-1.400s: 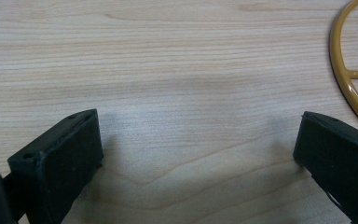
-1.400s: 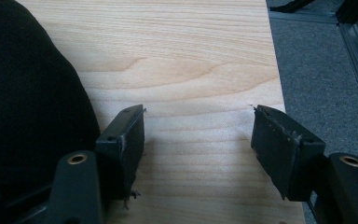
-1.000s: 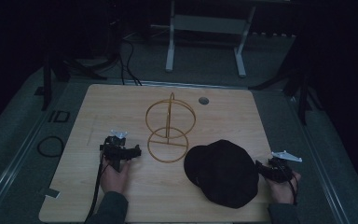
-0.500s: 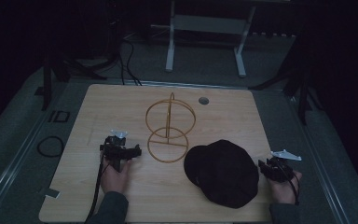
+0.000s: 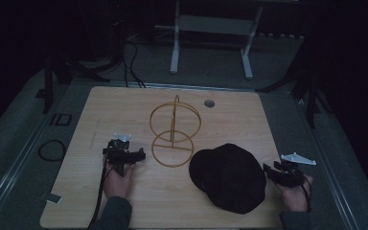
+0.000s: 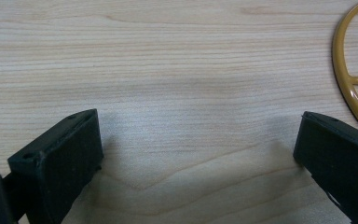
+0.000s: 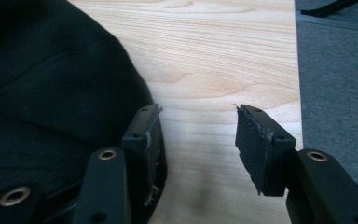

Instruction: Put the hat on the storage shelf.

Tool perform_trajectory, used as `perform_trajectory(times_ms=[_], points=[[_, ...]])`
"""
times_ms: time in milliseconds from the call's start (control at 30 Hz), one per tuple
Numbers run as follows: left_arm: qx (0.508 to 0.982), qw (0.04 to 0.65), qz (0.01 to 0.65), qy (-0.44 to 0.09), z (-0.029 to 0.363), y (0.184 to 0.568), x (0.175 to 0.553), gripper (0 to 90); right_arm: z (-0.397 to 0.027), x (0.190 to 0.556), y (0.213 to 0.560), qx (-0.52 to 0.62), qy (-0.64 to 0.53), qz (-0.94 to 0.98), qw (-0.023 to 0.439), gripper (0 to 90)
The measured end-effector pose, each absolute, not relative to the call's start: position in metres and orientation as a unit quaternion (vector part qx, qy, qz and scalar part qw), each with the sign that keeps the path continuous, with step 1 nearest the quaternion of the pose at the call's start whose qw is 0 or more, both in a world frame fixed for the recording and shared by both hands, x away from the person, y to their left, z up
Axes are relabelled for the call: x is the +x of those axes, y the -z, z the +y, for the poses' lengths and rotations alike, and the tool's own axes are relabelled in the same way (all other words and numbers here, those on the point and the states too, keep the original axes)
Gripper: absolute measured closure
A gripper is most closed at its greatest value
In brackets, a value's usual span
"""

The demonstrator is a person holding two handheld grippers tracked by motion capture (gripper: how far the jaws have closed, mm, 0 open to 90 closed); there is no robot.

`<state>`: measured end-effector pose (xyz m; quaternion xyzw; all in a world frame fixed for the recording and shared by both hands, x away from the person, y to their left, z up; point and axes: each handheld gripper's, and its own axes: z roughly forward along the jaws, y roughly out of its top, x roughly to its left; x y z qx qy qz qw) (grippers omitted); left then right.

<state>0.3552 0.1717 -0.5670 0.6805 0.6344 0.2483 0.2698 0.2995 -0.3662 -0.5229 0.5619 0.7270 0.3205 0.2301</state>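
A gold wire stand [image 5: 172, 132] made of two rings stands at the table's middle; part of its flat base ring [image 6: 349, 86] shows at the right of the left gripper view. A black cap [image 5: 227, 177] lies right of it, near the front edge. My left gripper [image 5: 126, 153] rests on the wood just left of the stand, and its jaws [image 6: 196, 133] are open wide over bare wood. My right gripper [image 5: 279, 171] sits at the cap's right side. It is open [image 7: 198, 123], its left jaw against the edge of the cap [image 7: 51, 93], with wood between the jaws.
The wooden table [image 5: 124, 110] has a round grommet hole [image 5: 209, 103] at the back. Its right edge [image 7: 294, 70] runs close to my right gripper, with grey floor beyond. A cable loop [image 5: 52, 150] lies on the floor at the left.
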Motion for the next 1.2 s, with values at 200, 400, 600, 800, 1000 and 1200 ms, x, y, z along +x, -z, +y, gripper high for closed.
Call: perform_trajectory(times_ms=[200, 400, 600, 800, 1000, 1200], points=[[0.680, 0.270, 0.634, -0.248, 0.172, 0.567, 0.355, 0.7, -0.365, 0.298, 0.516, 0.543, -0.320, 0.742, 0.228, 47.1], [0.680, 0.270, 0.635, -0.248, 0.172, 0.567, 0.355, 0.7, -0.364, 0.299, 0.509, 0.525, -0.320, 0.757, 0.219, 44.0], [0.680, 0.270, 0.635, -0.248, 0.172, 0.567, 0.355, 0.7, -0.359, 0.299, 0.495, 0.501, -0.328, 0.772, 0.212, 41.2], [0.680, 0.270, 0.635, -0.248, 0.172, 0.567, 0.355, 0.7, -0.350, 0.303, 0.482, 0.474, -0.330, 0.791, 0.203, 40.1], [0.680, 0.270, 0.635, -0.248, 0.172, 0.567, 0.355, 0.7, -0.342, 0.307, 0.475, 0.456, -0.323, 0.806, 0.197, 35.8], [0.680, 0.271, 0.635, -0.248, 0.172, 0.567, 0.355, 0.7, -0.333, 0.310, 0.472, 0.443, -0.317, 0.816, 0.196, 33.6]])
